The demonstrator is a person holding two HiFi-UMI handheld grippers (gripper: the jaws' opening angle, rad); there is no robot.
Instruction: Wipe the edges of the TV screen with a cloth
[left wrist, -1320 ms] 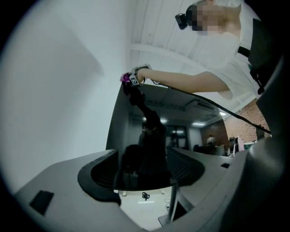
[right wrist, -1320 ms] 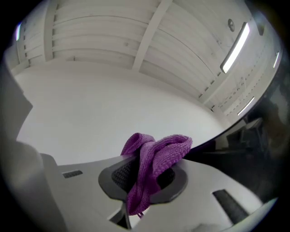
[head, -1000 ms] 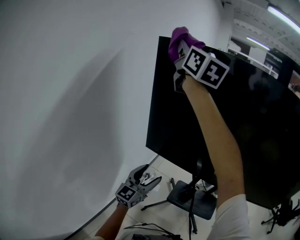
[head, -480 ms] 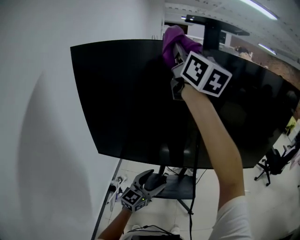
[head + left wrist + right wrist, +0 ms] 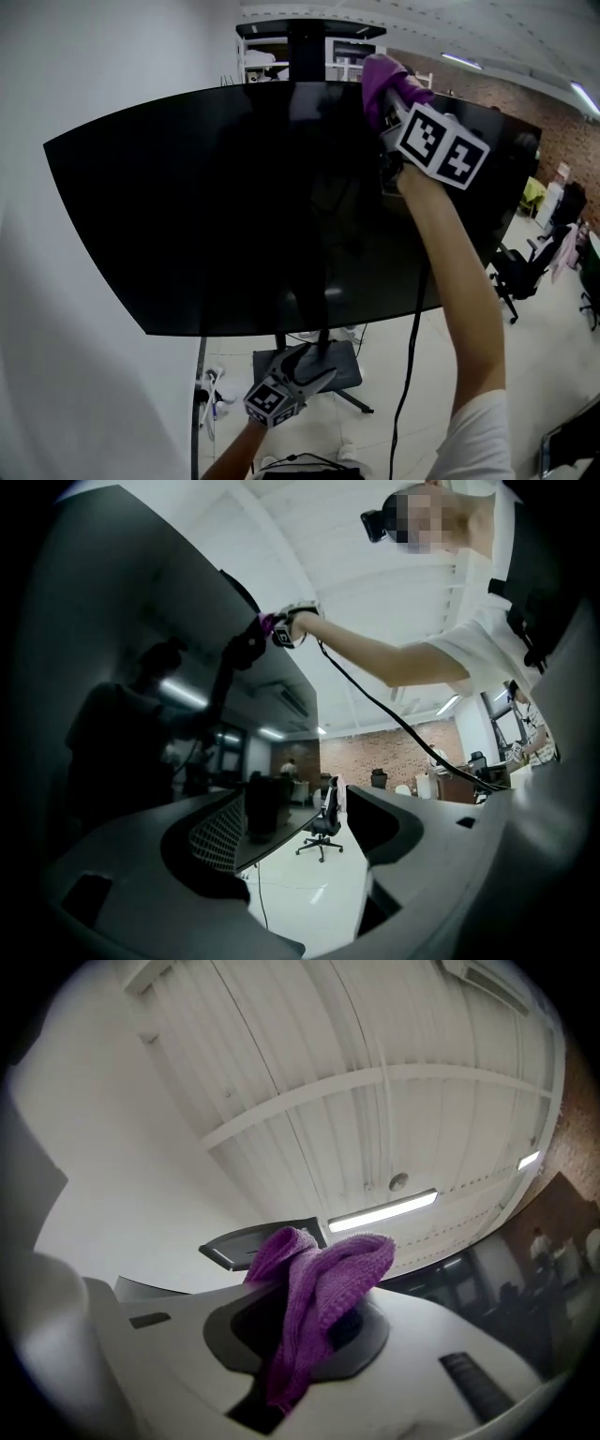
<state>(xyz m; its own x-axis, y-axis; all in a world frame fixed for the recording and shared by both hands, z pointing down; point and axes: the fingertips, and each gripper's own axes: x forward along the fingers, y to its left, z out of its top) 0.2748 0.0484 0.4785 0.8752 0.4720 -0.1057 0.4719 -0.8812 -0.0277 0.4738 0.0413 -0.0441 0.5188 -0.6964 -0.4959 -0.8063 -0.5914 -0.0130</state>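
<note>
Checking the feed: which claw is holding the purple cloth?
The right claw, raised at the top edge of the black TV screen, is shut on the purple cloth; the left claw hangs open below.

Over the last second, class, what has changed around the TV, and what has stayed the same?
The right hand-held gripper has slid the cloth rightward along the top edge of the TV, from near the top-left corner to past the middle. No grasp changed: it stays shut on the cloth. The left hand-held gripper stays low, open and empty.

No legible text, labels, numbers (none in any view)
</note>
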